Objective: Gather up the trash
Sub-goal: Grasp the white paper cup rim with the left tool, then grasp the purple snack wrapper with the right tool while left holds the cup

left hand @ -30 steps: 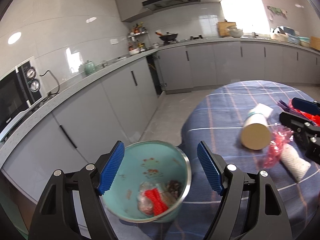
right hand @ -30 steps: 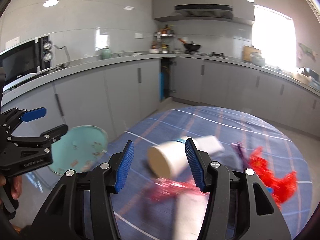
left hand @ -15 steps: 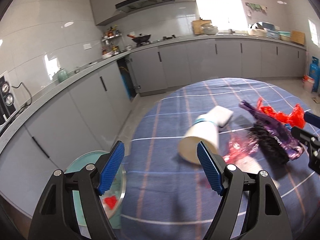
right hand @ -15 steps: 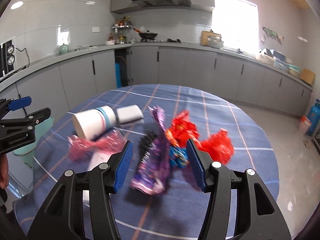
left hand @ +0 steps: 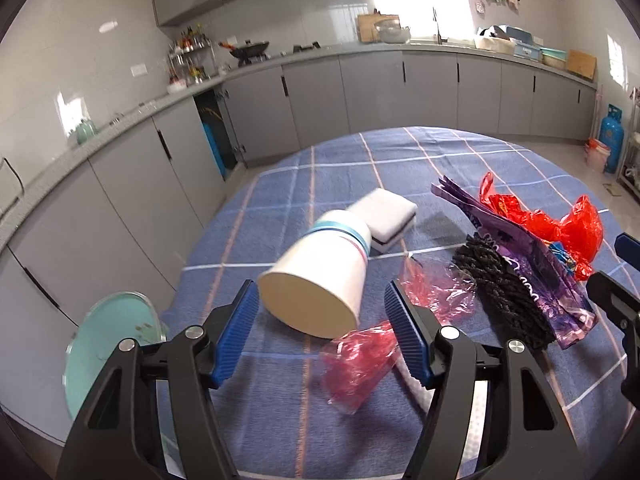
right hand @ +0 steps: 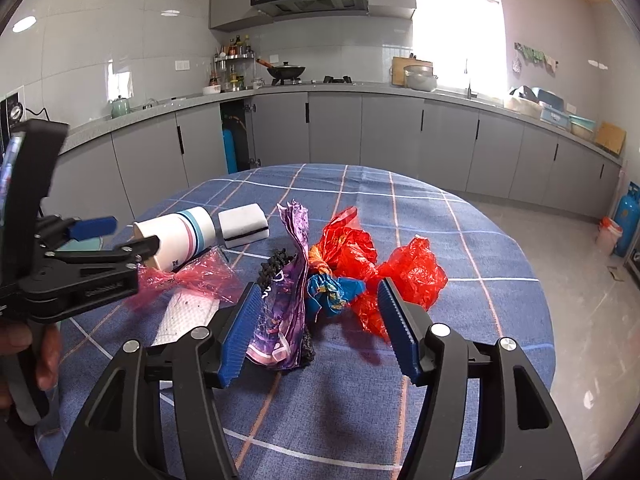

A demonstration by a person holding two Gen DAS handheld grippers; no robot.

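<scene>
Swung away from teal bin (left hand: 106,344) toward trash on desk (left hand: 332,168). Left gripper (left hand: 320,330) jaws apart, just narrowing around paper cup (left hand: 320,276), not touching; right gripper (right hand: 316,320) apart, just widening over purple wrapper (right hand: 286,280).

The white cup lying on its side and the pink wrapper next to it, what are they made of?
The cup looks like matte paper: dull white wall, printed coloured bands, flat beige base. The pink wrapper looks like thin glossy plastic film: see-through, crinkled, glinting. Neither can be confirmed by sight alone.
</scene>
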